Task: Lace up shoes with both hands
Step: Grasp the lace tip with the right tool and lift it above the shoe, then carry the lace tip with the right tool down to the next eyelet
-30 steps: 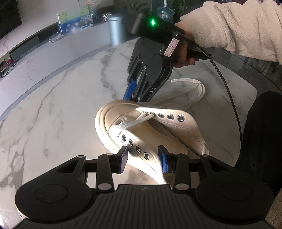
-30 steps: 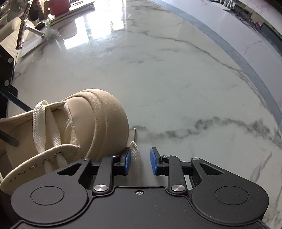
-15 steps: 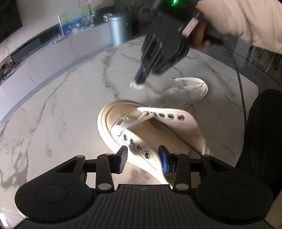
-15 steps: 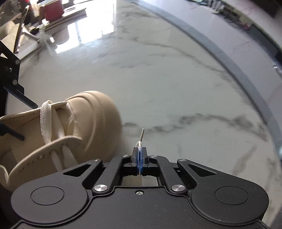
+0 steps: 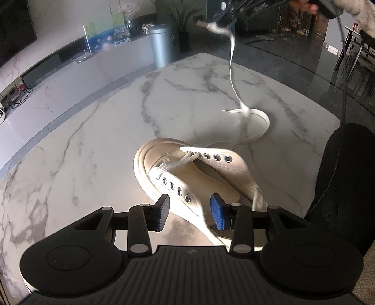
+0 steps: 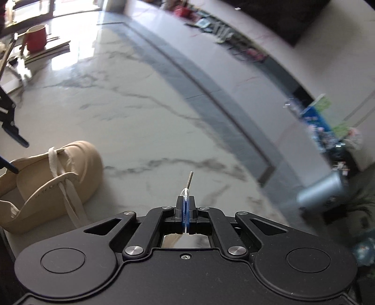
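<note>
A cream high-top shoe lies on the marble table, toe pointing away from me. My left gripper hovers over its near eyelet row. The blue pads stand apart and I see no pad pressing on the shoe. My right gripper is shut on the end of the white lace, whose tip pokes out past the pads. In the left wrist view the right gripper is high at the top. The lace hangs from it to a loop on the table, then runs to the shoe.
A grey metal bin stands beyond the table's far edge. A red mug sits on flat items at the far side. A black chair is close on the right. A black cable hangs from the right hand.
The right gripper closed on the lace end beside the toe, then rose high and away from the shoe, lifting the lace off the table. The left gripper drew back slightly.
</note>
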{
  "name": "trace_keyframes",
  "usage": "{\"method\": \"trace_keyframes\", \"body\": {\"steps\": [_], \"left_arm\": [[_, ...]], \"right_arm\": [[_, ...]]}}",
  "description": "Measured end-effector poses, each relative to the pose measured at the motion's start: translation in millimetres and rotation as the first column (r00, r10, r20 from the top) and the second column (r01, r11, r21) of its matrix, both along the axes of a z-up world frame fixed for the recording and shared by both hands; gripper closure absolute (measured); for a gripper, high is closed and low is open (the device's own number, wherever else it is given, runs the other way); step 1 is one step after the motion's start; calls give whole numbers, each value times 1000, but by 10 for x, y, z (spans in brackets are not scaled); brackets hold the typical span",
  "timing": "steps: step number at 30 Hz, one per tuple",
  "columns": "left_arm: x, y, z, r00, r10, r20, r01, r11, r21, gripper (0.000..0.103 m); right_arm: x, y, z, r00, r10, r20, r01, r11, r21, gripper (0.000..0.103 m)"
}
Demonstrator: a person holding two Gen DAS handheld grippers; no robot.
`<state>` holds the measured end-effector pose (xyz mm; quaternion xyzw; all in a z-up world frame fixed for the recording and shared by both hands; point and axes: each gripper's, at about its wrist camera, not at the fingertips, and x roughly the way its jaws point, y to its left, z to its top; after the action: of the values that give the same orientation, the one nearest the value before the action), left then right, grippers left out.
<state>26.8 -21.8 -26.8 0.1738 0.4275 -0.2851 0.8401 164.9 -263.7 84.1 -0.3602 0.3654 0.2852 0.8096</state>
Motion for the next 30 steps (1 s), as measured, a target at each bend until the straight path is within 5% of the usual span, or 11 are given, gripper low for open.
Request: {"method": "trace_keyframes", "body": {"steps": [14,30], "left_arm": [[69,-64,-69,999,20,-28,-19,999,42,66],[120,28,-183,997,57,-56,-54,997,55,66]], "right_arm": [[-415,-409,805,976,-80,202,96,993,-68,103],[-434,-796,1228,868,-206,452,286,951,-115,103]]}}
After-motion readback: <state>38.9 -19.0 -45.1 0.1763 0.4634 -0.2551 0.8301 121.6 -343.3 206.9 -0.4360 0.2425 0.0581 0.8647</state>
